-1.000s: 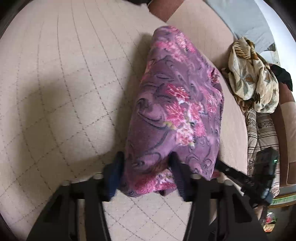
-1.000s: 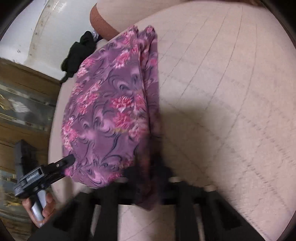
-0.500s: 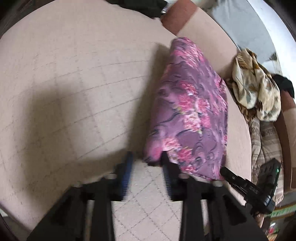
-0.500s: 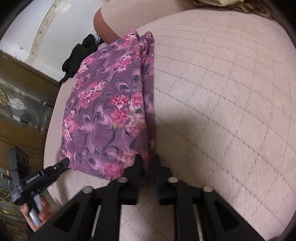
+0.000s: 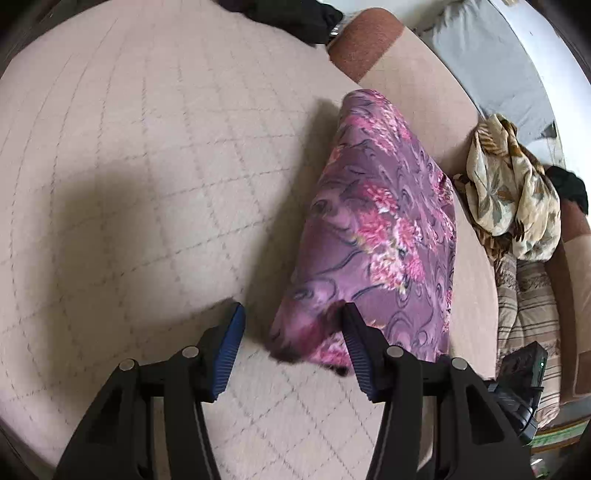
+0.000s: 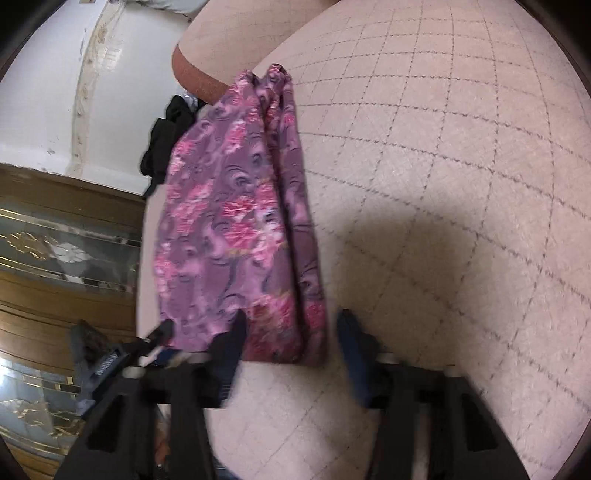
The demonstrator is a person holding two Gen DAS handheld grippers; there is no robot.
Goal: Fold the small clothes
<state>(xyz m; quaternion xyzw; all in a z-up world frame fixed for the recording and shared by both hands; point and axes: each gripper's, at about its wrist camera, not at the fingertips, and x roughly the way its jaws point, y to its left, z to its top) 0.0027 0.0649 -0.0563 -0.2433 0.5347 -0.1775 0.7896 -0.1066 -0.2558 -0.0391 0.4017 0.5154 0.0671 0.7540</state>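
A purple floral garment [image 5: 380, 236] lies folded in a long strip on the beige quilted cushion [image 5: 147, 177]. It also shows in the right wrist view [image 6: 240, 229]. My left gripper [image 5: 291, 325] is open, its jaws wide apart, with the garment's near corner lying between them. My right gripper [image 6: 290, 328] is open too, its jaws standing either side of the garment's other near end. Neither grips the cloth. The right gripper's body [image 5: 524, 373] shows at the lower right of the left wrist view.
A cream floral cloth [image 5: 513, 192] and striped fabric [image 5: 528, 306] are heaped to the right of the cushion. Dark clothes [image 5: 295, 14] lie at the far edge and also show in the right wrist view [image 6: 166, 147]. A wooden glass-panelled cabinet [image 6: 62, 258] stands beyond the cushion's edge.
Both grippers laid the garment down on the cushion, then opened and let go of its near corners. Both have pulled back slightly.
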